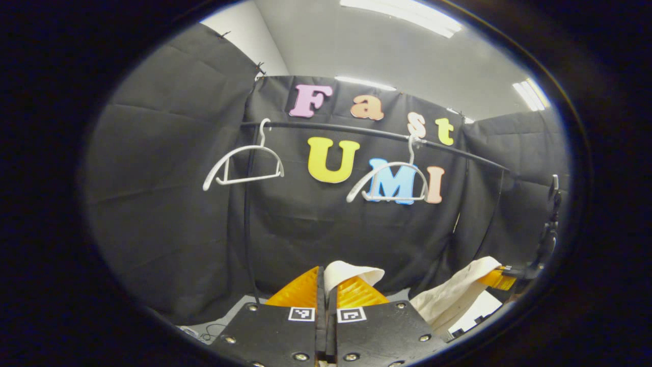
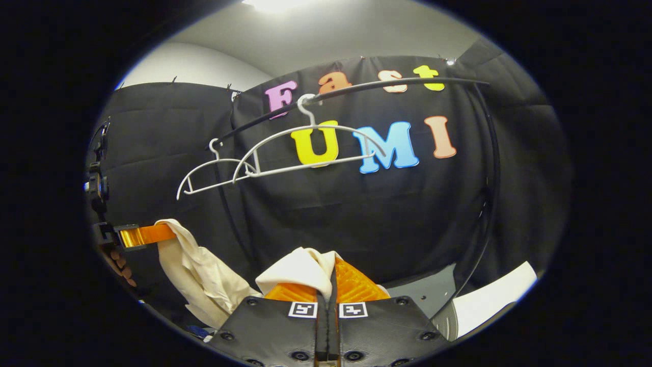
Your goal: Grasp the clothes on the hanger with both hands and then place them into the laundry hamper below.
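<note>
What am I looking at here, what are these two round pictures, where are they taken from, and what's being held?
These come from two cameras, each riding on a hand-held two-finger gripper that a person carries; there is no robot arm. The left gripper view looks along the left gripper, whose fingers are closed on a fold of the cream garment. The right gripper view does the same for the right gripper, closed on another part of that garment. Each camera also catches the other gripper off to the side, with the cloth hanging between them. Behind, two bare white hangers hang from a black rail, so the garment is already off. The hamper's place below I cannot make out.
</note>
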Demonstrator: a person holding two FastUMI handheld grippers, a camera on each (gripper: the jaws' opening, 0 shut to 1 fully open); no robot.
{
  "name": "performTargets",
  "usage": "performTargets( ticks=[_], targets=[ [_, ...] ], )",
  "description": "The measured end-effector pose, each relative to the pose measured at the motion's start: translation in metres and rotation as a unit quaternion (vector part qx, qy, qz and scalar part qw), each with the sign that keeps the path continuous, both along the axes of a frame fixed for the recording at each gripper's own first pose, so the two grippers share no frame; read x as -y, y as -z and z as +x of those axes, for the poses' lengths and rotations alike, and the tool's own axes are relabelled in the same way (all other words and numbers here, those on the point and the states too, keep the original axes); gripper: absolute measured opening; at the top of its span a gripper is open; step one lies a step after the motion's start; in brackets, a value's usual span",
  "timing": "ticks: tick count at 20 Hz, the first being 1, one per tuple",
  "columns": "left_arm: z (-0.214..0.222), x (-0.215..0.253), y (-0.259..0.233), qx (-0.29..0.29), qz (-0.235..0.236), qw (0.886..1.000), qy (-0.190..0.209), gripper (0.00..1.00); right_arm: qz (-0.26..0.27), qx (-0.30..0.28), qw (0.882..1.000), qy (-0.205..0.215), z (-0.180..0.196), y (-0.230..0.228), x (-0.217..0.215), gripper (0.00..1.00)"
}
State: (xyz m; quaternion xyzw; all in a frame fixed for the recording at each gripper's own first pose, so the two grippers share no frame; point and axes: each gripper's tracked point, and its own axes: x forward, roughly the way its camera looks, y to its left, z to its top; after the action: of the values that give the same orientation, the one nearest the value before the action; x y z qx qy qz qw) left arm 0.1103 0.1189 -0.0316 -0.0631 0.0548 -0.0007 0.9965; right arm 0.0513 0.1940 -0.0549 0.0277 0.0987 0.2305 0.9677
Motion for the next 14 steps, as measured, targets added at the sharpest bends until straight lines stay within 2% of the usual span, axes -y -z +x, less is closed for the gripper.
performTargets(
  ticks=[4, 8, 14],
  targets=[
    [0.002, 0.000, 0.061, -0.042, 0.013, 0.999, -0.007, 0.01, -0.006, -0.054, 0.998, -0.033, -0.006, 0.055, -0.027, 0.01],
    [0.018, 0.007, 0.132, -0.081, 0.026, 0.996, 0.027, 0.01, -0.024, -0.079, 0.996, -0.032, -0.008, 0.113, -0.041, 0.02],
    [0.041, 0.010, 0.255, -0.160, 0.044, 0.984, 0.059, 0.01, -0.071, -0.157, 0.985, 0.009, 0.001, 0.225, -0.034, 0.01]
  ],
)
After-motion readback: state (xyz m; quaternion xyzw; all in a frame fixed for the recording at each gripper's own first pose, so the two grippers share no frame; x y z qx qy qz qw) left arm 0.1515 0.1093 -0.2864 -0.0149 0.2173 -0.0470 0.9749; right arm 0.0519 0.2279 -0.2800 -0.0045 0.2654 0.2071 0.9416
